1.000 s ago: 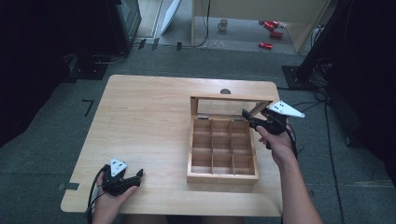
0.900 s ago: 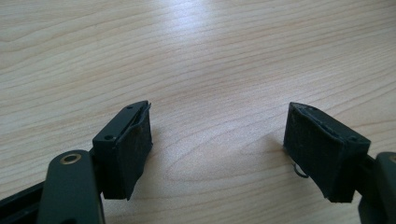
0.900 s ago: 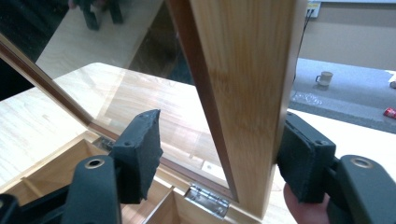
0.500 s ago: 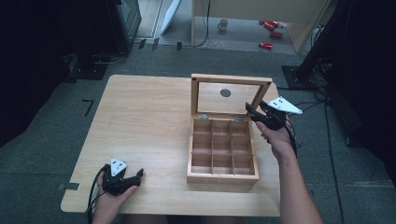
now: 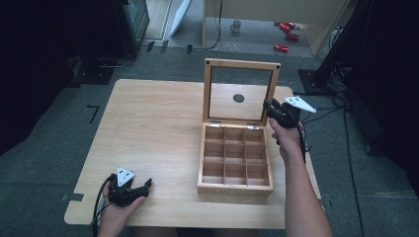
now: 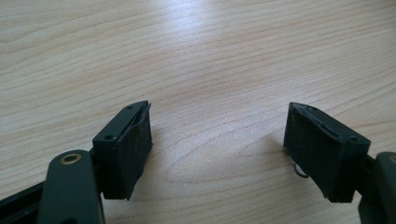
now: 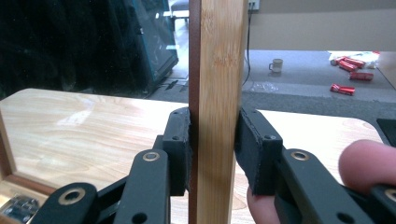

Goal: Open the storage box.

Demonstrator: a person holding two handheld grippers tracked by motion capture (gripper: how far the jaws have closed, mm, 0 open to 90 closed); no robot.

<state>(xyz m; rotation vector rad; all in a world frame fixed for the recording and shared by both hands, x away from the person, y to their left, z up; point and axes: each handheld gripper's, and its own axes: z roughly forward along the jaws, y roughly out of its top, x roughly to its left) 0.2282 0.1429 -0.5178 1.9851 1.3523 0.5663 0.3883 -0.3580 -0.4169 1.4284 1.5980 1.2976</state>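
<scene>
Right gripper (image 5: 269, 105) fingers clenched on the upright lid (image 5: 241, 91) frame's right rail, just closed; box (image 5: 235, 160) compartments' contents indistinct. Left gripper (image 5: 141, 186) released, resting on bench (image 5: 158, 123).

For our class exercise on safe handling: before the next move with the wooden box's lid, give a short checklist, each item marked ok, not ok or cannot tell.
1. Right hand-held gripper clamped on the lid frame: ok.
2. Lid raised upright: ok.
3. Box fully on the table: ok.
4. Compartments free of objects: ok, as the high view shows.
5. Left hand-held gripper open, apart from the box: ok.
6. Hinges sound: cannot tell.
</scene>
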